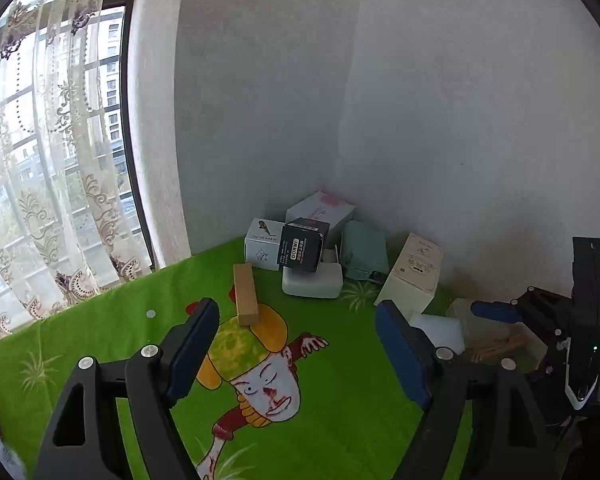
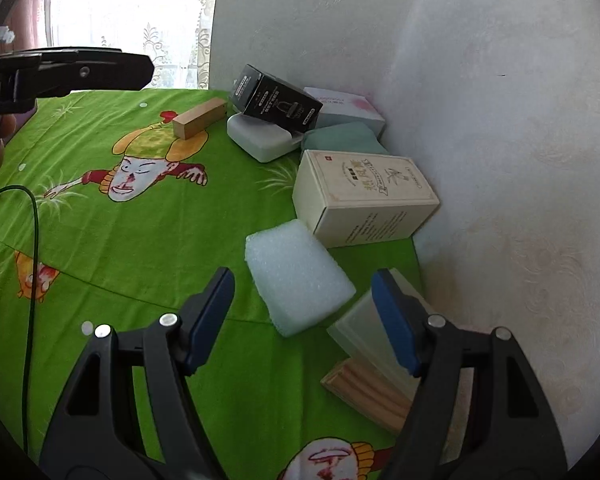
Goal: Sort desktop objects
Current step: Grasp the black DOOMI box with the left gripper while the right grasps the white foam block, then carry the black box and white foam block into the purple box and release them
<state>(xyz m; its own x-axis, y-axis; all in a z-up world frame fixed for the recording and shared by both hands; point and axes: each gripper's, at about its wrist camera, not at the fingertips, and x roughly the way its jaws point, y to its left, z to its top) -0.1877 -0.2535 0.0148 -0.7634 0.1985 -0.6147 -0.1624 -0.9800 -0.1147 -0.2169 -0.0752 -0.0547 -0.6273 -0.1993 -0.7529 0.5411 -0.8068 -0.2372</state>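
Jaws on both sides stand wide apart and hold nothing. The right gripper (image 2: pixel 302 320) hangs low over the green cloth on the bench (image 2: pixel 140 248), and the white foam block (image 2: pixel 298 276) lies just ahead of it, between the two blue pads and slightly toward the left one. The block's long axis runs from near-right to far-left across the line of the jaws, so closing on it squarely probably calls for a small turn of the wrist, or for taking it across its shorter width. Just beside the right pad sit a frosted plastic box (image 2: pixel 360 328) and a ribbed wooden piece (image 2: pixel 364 392), both close to the wall, and they crowd that side of the approach.

The left gripper (image 1: pixel 298 344) is higher and farther back. Its nearest thing is the wooden block (image 1: pixel 246 294), lying ahead and a little left of centre, its long axis pointing away, roughly along the jaws. Beyond it the cartons are piled in the corner, with a black box (image 1: pixel 302 246) tilted on top of a white case (image 1: pixel 312 284).

By my reading the right hand is far nearer the foam, the left nearer the wooden block.
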